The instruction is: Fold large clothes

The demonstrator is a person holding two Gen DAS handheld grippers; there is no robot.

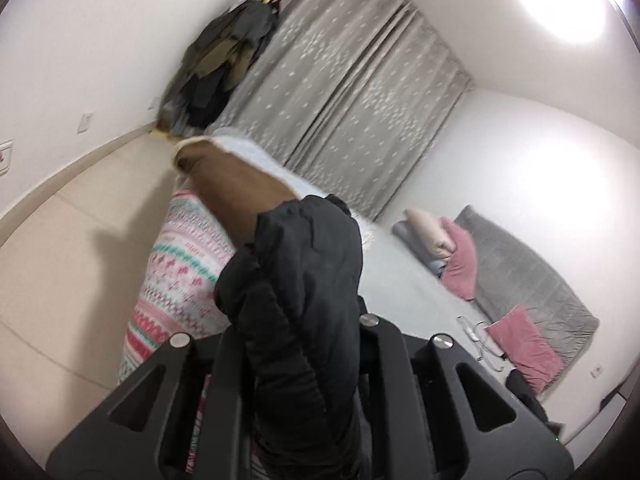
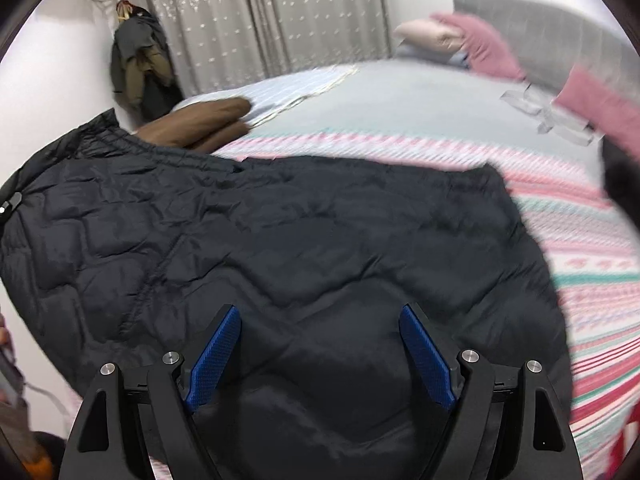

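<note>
the black quilted jacket (image 2: 280, 248) lies spread across the foot of the bed (image 2: 400, 104), on a pink and teal patterned blanket (image 2: 580, 264), flat enough to be folded where it is. the left gripper (image 1: 296, 344) has its jaws pinched narrow on a bunched edge of the jacket, the padded cloth standing up between them and hiding the fingertips, so that side looks to be lifting for a fold. the right gripper (image 2: 320, 352) hovers over the near part of the jacket with its jaws wide and nothing between the blue pads (image 2: 216, 352), likely waiting to take a second hold. a brown garment (image 2: 200, 120) lies beside the jacket's elastic hem, clear of it. grey curtains (image 2: 260, 20) hang behind, pillows (image 2: 480, 40) at the head.
</note>
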